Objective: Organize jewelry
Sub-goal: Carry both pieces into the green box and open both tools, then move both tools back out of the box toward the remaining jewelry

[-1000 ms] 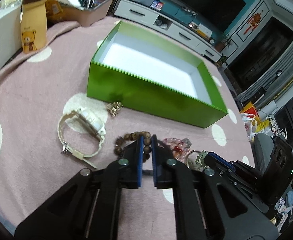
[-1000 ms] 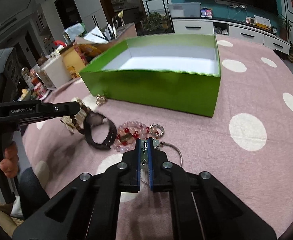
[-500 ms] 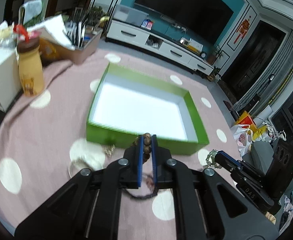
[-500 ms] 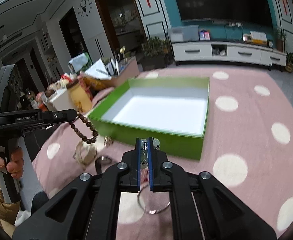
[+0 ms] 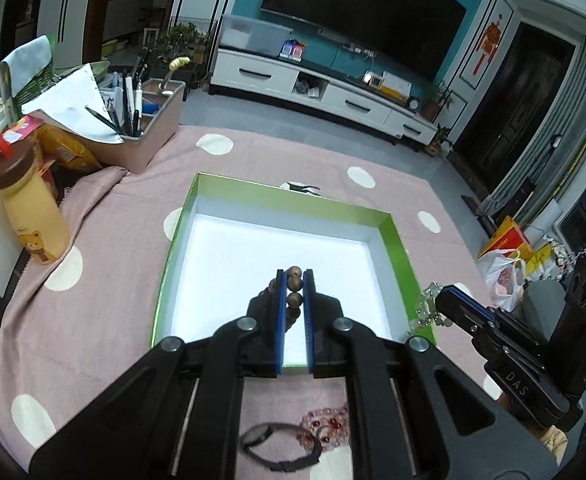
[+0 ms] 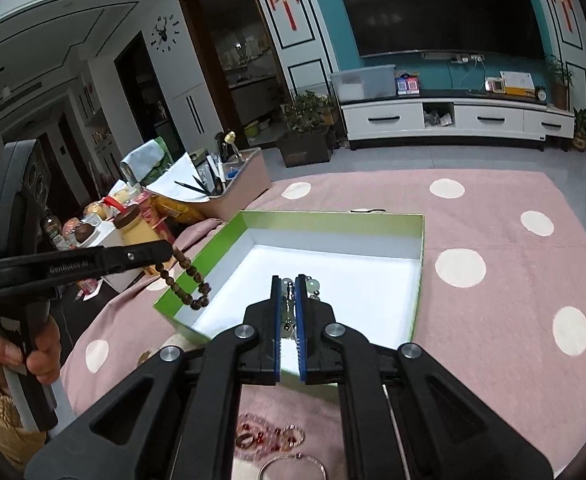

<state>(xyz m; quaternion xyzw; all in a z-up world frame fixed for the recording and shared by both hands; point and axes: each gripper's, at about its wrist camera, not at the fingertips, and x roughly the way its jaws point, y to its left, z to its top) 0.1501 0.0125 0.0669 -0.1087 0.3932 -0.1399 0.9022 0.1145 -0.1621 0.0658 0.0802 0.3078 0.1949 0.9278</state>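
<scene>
My left gripper is shut on a brown wooden bead bracelet, held above the open green box with a white inside. In the right wrist view the bracelet hangs from the left gripper over the box's left corner. My right gripper is shut on a pale green bead bracelet with metal links, held above the box. The right gripper's fingertips show at the box's right edge, with the bracelet dangling.
On the pink dotted cloth, near me, lie a black band, a pink and red bead bracelet and a silver bangle. A yellow bear bottle and a tray of pens stand at the far left.
Both grippers have lifted their bracelets off the cloth and moved forward over the green box. The box has come closer in both views.
</scene>
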